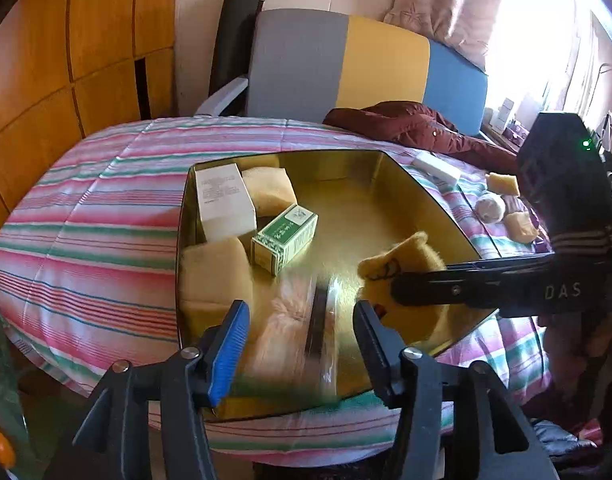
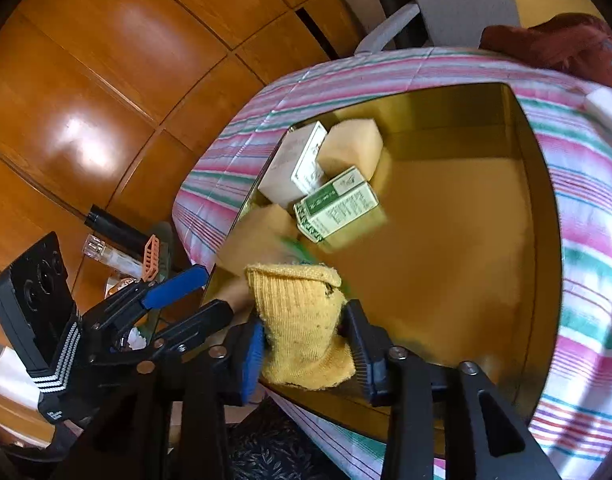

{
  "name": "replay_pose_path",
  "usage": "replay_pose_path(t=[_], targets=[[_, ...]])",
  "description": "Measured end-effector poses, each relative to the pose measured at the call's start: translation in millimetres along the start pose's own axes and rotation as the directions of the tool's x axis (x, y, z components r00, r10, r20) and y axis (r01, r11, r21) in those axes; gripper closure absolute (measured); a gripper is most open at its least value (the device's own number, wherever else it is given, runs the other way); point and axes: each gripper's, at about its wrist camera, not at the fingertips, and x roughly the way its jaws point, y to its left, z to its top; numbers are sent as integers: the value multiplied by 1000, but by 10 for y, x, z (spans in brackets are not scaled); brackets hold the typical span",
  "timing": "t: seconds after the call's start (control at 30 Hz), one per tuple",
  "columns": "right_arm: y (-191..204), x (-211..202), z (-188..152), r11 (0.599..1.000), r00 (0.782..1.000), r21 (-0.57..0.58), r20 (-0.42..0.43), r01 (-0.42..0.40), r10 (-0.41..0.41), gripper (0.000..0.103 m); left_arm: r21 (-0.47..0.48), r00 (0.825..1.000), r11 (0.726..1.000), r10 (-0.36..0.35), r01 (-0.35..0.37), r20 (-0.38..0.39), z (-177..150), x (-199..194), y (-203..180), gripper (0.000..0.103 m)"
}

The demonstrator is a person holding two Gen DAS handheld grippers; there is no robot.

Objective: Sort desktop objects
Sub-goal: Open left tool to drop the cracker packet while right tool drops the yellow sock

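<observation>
A gold tin tray (image 1: 426, 196) lies on a striped cloth. It holds a white box (image 1: 224, 200), a green box (image 1: 286, 236) and tan sponges (image 1: 214, 276). My left gripper (image 1: 300, 340) is open over the tray's near edge. A blurred clear packet (image 1: 298, 320) lies between its fingers, free of both pads. My right gripper (image 2: 306, 348) has both pads against a yellow knitted pouch (image 2: 298, 320), whose lower end rests on the tray (image 2: 546, 220) near its front rim. From the left wrist view the pouch (image 1: 398, 268) sits at the right gripper's (image 1: 398, 288) tip.
To the right of the tray, a white block (image 1: 436, 168), two tan sponges (image 1: 520, 227) and a pale ball (image 1: 490, 207) lie on the cloth. A dark red jacket (image 1: 418, 124) lies behind. A chair (image 1: 346, 64) and wooden cabinets (image 1: 66, 60) stand beyond the table.
</observation>
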Motion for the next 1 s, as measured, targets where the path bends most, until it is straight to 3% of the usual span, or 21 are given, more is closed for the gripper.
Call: replay_pose_path(t=[0.2, 0.43, 0.53, 0.6, 0.73, 0.83, 1.0], targets=[[-4, 81, -32, 999, 999, 23, -21, -29, 29, 53, -60, 999, 997, 45, -45, -1, -68, -49, 181, 49], [31, 194, -79, 996, 996, 44, -53, -73, 75, 45, -228, 997, 973, 57, -42, 61, -64, -244, 468, 50], [103, 192, -112, 982, 981, 40, -58, -183, 185, 45, -273, 994, 961, 65, -38, 91, -28, -316, 498, 50], [120, 146, -122, 981, 981, 28, -41, -190, 191, 44, -281, 993, 959, 70, -40, 99, 11, -326, 486, 50], [69, -26, -127, 990, 991, 19, 5, -137, 137, 41, -249, 989, 964, 116, -90, 92, 104, -284, 354, 49], [33, -239, -148, 1000, 998, -10, 63, -20, 20, 34, -220, 987, 968, 141, -120, 83, 143, -256, 227, 49], [-5, -543, -181, 987, 980, -52, 141, 151, -142, 26, -169, 986, 976, 151, -139, 66, 199, -179, 2, 49]])
